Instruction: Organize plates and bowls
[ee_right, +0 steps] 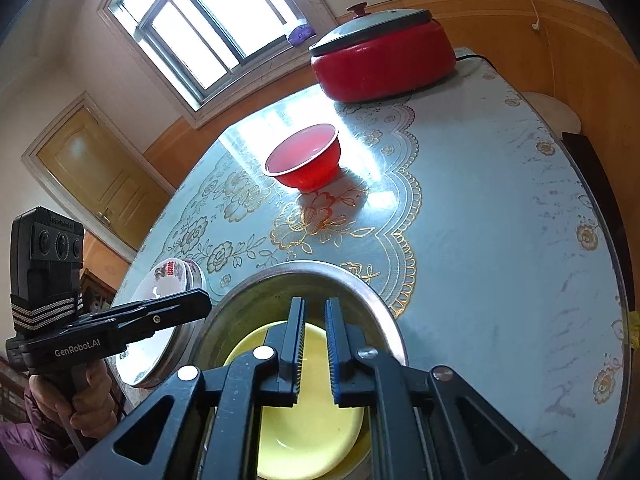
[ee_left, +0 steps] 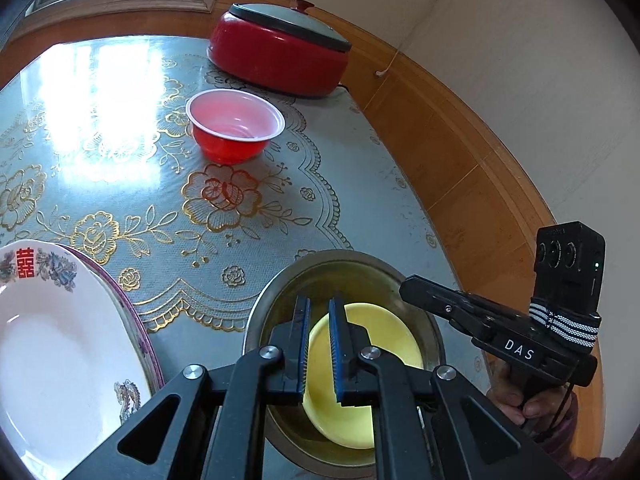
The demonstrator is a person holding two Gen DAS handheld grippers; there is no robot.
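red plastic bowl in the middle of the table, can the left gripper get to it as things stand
Probably yes. The red plastic bowl stands alone on bare tablecloth, nothing between it and the left gripper, whose jaws are slightly apart and hold nothing.

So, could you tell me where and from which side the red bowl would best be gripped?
Probably by the rim. The red bowl stands upright and open on the table, apart from the other dishes, with a thin flared lip. One finger inside and one outside over its near edge, coming down from above, looks best; the tapered wall offers less hold.
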